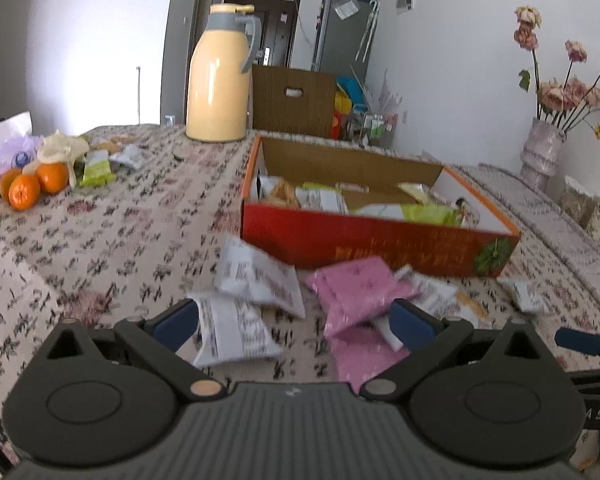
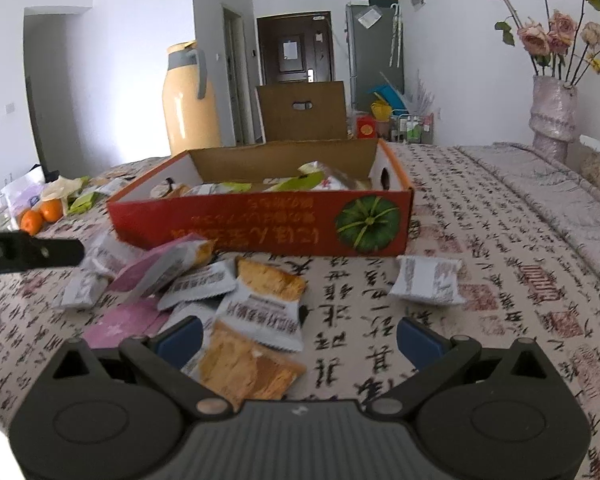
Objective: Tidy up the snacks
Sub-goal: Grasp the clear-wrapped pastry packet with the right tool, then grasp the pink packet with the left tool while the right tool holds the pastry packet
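A red cardboard box (image 1: pixel 376 246) (image 2: pixel 260 232) holds several snack packets. Loose packets lie on the tablecloth in front of it: white ones (image 1: pixel 260 276), pink ones (image 1: pixel 360 292) and an orange-and-white cracker packet (image 2: pixel 268 304). A lone white packet (image 2: pixel 426 280) lies apart to the right. My left gripper (image 1: pixel 294 320) is open low over the white and pink packets, holding nothing. In the right wrist view my right gripper (image 2: pixel 300 338) is open just above the cracker packets, nothing between its fingers. The left gripper's black finger (image 2: pixel 32 254) shows at that view's left edge.
A yellow thermos jug (image 1: pixel 218 80) stands behind the box. Oranges (image 1: pixel 32 186), green packets (image 1: pixel 96 168) and bags sit at the far left. Vases with dried flowers (image 1: pixel 540 152) stand at the right edge. A brown carton (image 2: pixel 302 110) is beyond the table.
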The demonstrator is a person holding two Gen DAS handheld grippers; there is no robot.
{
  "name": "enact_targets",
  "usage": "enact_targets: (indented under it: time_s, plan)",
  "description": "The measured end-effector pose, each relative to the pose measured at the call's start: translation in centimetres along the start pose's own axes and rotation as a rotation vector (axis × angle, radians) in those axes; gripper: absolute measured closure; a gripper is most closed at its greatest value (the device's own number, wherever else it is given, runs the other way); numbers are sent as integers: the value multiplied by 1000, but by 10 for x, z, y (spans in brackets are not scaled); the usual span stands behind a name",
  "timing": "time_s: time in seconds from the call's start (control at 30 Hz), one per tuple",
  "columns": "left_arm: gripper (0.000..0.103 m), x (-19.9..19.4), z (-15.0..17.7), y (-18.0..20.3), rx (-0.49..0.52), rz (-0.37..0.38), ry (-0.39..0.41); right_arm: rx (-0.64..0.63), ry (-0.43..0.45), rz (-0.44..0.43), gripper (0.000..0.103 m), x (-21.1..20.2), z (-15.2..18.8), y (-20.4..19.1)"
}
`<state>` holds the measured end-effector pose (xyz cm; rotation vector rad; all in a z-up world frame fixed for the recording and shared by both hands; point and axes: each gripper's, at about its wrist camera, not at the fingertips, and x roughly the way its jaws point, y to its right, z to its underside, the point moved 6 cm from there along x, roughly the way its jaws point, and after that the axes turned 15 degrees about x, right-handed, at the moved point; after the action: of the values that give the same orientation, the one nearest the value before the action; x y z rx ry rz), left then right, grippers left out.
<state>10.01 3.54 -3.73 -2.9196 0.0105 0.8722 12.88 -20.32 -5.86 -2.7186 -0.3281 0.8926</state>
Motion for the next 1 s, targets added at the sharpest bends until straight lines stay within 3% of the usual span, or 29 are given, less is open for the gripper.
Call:
enact_targets:
  time_s: [0.17,0.37,0.5,0.6,0.67,0.7,1.0]
  plan:
    - [0,1,9,0,0,6,-24,27,-20,2,0,5,9,-1]
    - [0,2,15,-1,-7,8,-42,60,-57,13,16,7,23,7]
    - [0,3,17,2,-2,13,-48,47,-29,23,35,0,29,10]
    - [0,2,17,7,9,18,-49,19,-26,23,39,-3,32,9]
    - [0,2,17,10,15,21,-51,-20,-17,31,48,-3,35,6]
    - [0,2,18,12,17,22,-53,-44,-9,34,61,-4,37,3]
    - [0,8,20,24,34,25,-76,-42,24,5,63,-12,34,3]
